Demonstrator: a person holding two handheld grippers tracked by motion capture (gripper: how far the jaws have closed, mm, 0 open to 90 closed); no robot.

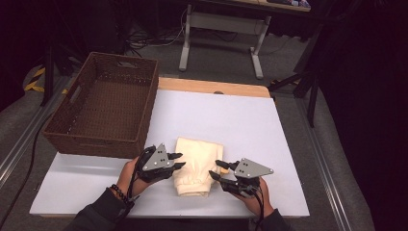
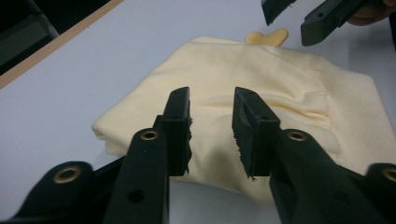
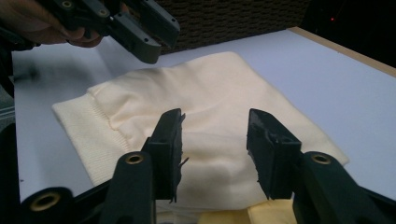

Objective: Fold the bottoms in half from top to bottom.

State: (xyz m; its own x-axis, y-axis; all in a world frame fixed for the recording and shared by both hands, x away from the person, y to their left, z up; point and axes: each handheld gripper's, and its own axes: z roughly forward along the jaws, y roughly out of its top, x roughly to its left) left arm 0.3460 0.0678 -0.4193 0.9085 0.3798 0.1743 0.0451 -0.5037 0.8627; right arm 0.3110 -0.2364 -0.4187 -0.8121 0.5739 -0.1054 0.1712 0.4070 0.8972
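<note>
A folded cream garment (image 1: 198,166) is laid flat on the white bench (image 1: 250,125), near its front edge and to the right of a brown wicker basket (image 1: 103,103). The left tool (image 1: 176,160) is held at its left side and the right tool (image 1: 217,170) at its right, each with jaws parted and nothing gripped between them.

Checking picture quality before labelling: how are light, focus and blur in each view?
High view: white table bright, surroundings dark, soft overall. Left gripper view: folded cream garment sharp, near jaw bases blurred. Right gripper view: garment evenly lit, left gripper slightly soft.
</note>
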